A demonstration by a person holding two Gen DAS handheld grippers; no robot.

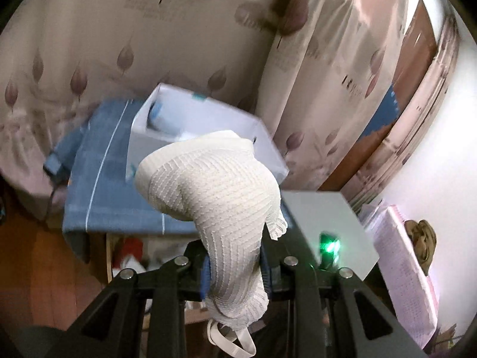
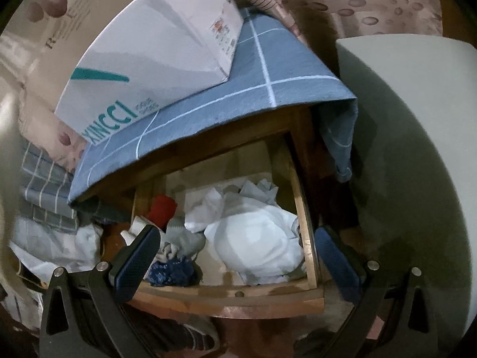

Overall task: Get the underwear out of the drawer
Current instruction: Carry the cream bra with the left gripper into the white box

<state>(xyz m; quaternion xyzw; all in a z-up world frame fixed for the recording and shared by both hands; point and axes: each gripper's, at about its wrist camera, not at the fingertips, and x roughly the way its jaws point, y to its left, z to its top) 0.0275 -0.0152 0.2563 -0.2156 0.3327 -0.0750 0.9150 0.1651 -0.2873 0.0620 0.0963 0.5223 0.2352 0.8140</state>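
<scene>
Left tongs (image 1: 235, 271) pinch cream ribbed underwear (image 1: 214, 185), held up in air in front of white box (image 1: 190, 125) on blue checked cloth (image 1: 119, 197). Right tongs (image 2: 235, 259) spread wide w/ nothing between, above open wooden drawer (image 2: 232, 299) w/ white clothes (image 2: 256, 238) & red item (image 2: 162, 208) inside.

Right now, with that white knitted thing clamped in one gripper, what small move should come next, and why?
Probably carry the white underwear clear and set it down: the left gripper already holds it above the blue cloth, while the right gripper, jaws open, hovers over the open drawer.
</scene>
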